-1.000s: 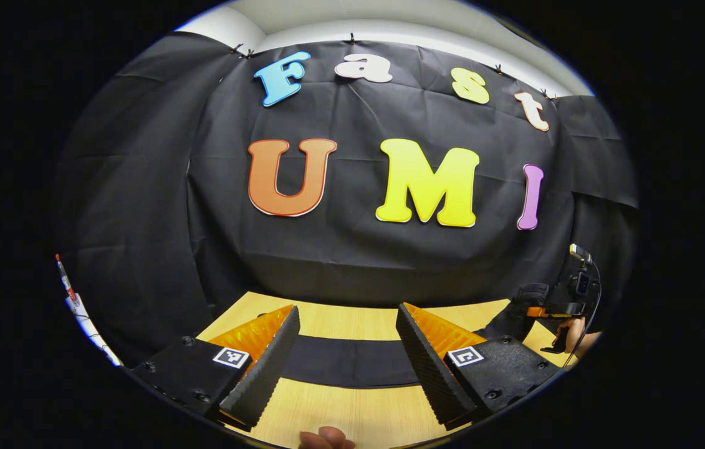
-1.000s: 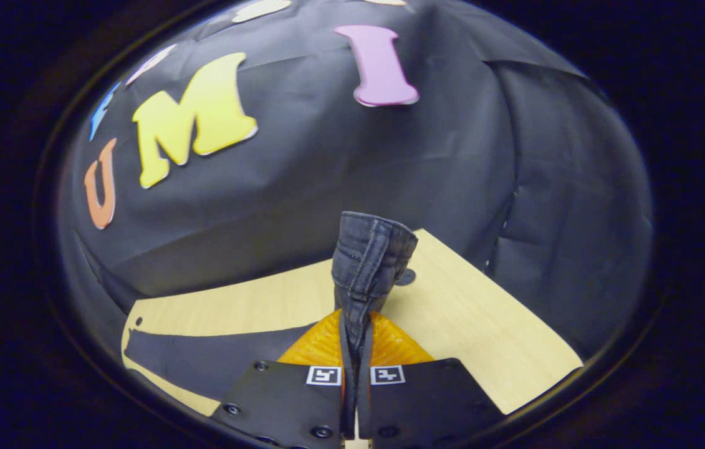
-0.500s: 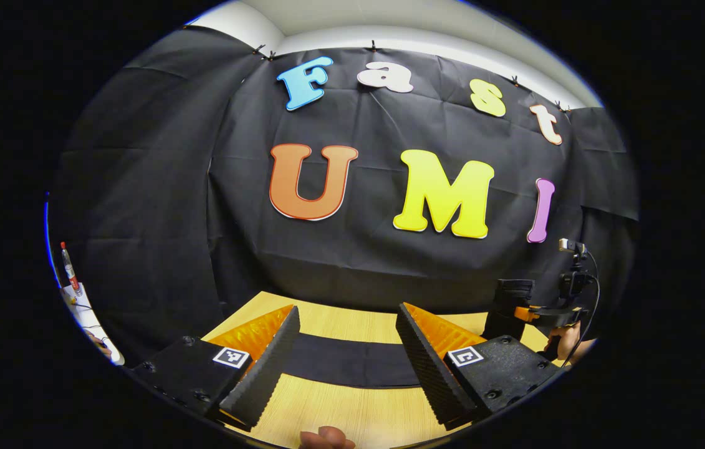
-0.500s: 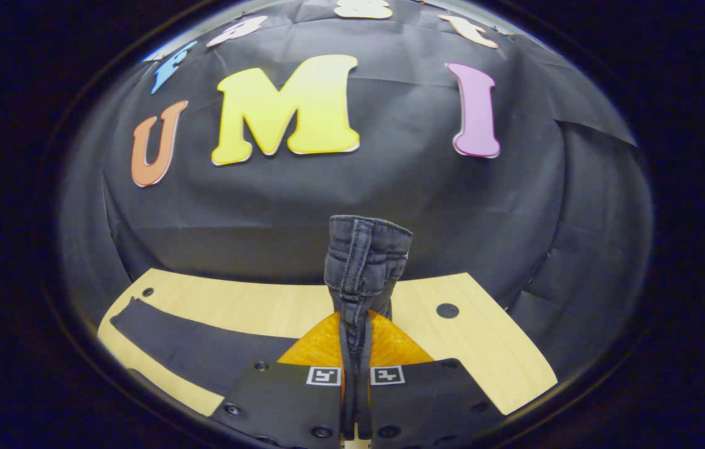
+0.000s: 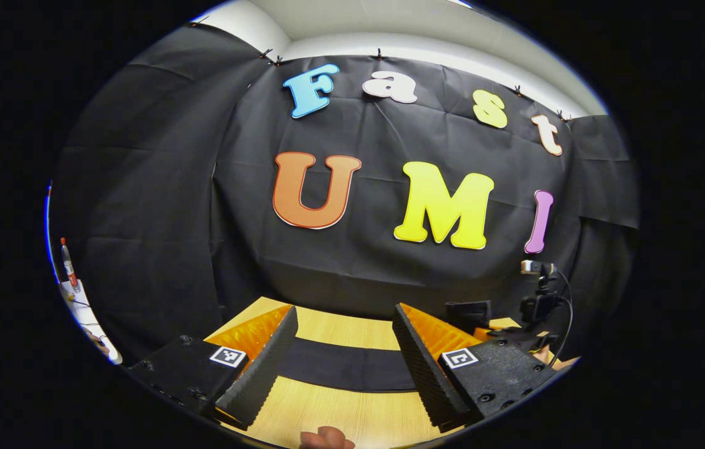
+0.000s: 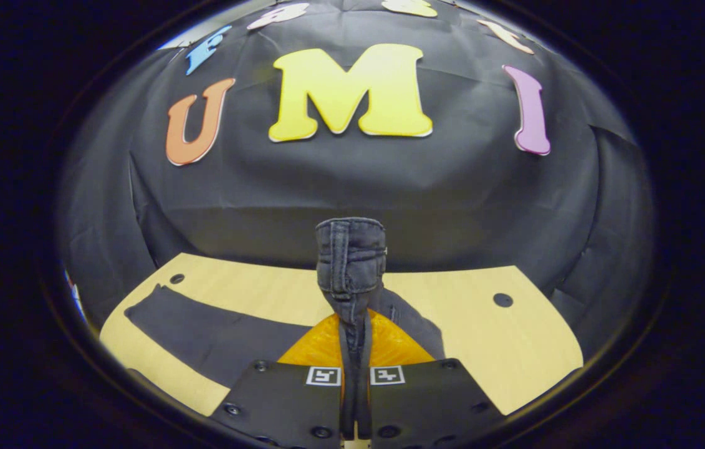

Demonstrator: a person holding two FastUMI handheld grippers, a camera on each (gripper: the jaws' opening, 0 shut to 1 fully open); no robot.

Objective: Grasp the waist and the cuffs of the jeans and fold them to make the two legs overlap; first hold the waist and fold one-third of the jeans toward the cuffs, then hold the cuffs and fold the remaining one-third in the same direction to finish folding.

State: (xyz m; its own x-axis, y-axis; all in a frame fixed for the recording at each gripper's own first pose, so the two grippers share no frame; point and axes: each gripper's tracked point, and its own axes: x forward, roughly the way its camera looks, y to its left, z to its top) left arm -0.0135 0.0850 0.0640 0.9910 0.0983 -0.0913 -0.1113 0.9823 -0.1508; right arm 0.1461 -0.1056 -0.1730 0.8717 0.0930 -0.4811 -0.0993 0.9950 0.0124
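Note:
Dark jeans (image 6: 202, 330) lie stretched across the wooden table (image 6: 502, 349), their legs running off to the left in the right gripper view. My right gripper (image 6: 354, 312) is shut on the jeans' waist (image 6: 350, 259), which stands up bunched above the fingers, lifted off the table. In the left gripper view the jeans (image 5: 343, 368) show as a dark band across the table (image 5: 340, 415). My left gripper (image 5: 343, 333) hovers open over that band, fingers wide apart, nothing between them. My right gripper (image 5: 483, 315) appears at the far right of that view.
The black cloth wall closes the table's far side. Two round holes (image 6: 502, 300) mark the tabletop near its far corners. A fingertip (image 5: 327, 438) pokes in at the bottom of the left gripper view. A white surface with a bottle (image 5: 68, 265) stands far left.
My right gripper has swung leftward with the waist held, so the jeans' legs now spread wider in its view. The left gripper stays open, shifted only slightly.

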